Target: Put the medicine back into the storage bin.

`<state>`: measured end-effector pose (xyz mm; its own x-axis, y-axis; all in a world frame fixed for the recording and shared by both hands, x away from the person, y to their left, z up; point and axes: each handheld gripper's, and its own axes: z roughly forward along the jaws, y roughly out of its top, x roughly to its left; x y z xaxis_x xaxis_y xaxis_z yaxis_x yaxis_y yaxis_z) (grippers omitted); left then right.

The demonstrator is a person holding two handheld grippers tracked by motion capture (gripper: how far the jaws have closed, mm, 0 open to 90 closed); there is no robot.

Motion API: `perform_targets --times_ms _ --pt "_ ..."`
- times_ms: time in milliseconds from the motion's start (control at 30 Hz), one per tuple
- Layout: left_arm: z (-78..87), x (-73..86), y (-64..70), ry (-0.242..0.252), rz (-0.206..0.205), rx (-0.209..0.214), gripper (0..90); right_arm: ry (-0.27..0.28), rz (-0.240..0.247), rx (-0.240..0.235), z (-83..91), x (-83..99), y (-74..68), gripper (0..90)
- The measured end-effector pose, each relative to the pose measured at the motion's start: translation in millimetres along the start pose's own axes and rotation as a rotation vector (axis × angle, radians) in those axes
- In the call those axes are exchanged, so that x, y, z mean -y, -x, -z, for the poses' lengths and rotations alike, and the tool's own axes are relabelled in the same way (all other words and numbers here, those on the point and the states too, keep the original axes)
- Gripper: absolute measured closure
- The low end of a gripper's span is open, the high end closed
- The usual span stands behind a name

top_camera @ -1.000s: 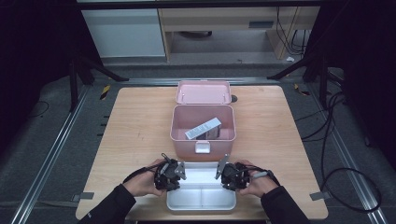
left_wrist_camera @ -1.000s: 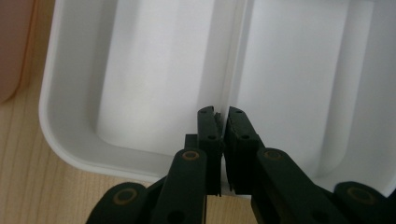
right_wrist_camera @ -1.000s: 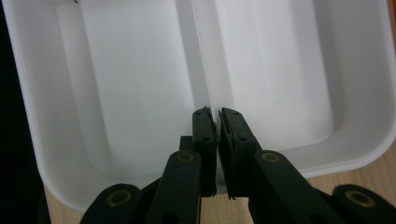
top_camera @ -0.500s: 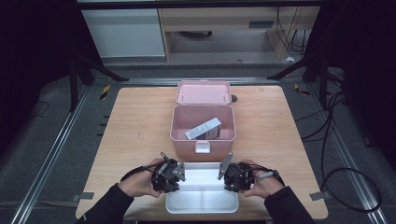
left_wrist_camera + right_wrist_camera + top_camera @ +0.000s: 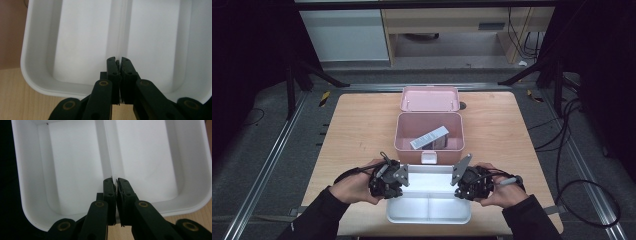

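A white two-compartment tray (image 5: 432, 205) hangs at the table's near edge between my two grippers. My left gripper (image 5: 404, 181) is shut on the tray's left end wall, right where the middle divider meets it. In the left gripper view the jaws (image 5: 119, 60) pinch that wall, with the tray (image 5: 82, 37) stretching away. At the opposite end my right gripper (image 5: 458, 185) is shut on the wall in the same way. The right gripper view shows the closed jaws (image 5: 113, 180) over the tray (image 5: 75, 165). Both compartments look empty.
An open pink box (image 5: 429, 150) stands just behind the tray, its lid (image 5: 430, 99) folded back flat. A grey oblong packet (image 5: 429, 137) leans inside it. The wooden table (image 5: 357, 130) has bare room left and right of the box. Black stands and cables surround the table.
Both hands and the tray dipped a little toward the near edge, then came back up. Both grips stayed the same.
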<state>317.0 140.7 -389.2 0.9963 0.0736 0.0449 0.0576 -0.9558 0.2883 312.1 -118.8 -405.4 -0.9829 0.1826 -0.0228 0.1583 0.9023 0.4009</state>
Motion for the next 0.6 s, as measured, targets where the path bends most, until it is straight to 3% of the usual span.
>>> perform_targets --times_ms 400,567,600 --pt "38.5 -15.9 -11.8 0.025 -0.026 -0.032 87.9 0.018 0.01 0.023 35.0 -10.6 13.9 85.7" --pt "50.3 -19.8 -23.5 0.033 -0.027 -0.049 87.7 0.025 0.017 0.038 47.0 -16.3 24.2 85.6" --pt "53.1 -20.8 -31.5 0.041 -0.023 -0.055 87.6 0.026 0.022 0.048 50.9 -19.2 29.8 85.7"
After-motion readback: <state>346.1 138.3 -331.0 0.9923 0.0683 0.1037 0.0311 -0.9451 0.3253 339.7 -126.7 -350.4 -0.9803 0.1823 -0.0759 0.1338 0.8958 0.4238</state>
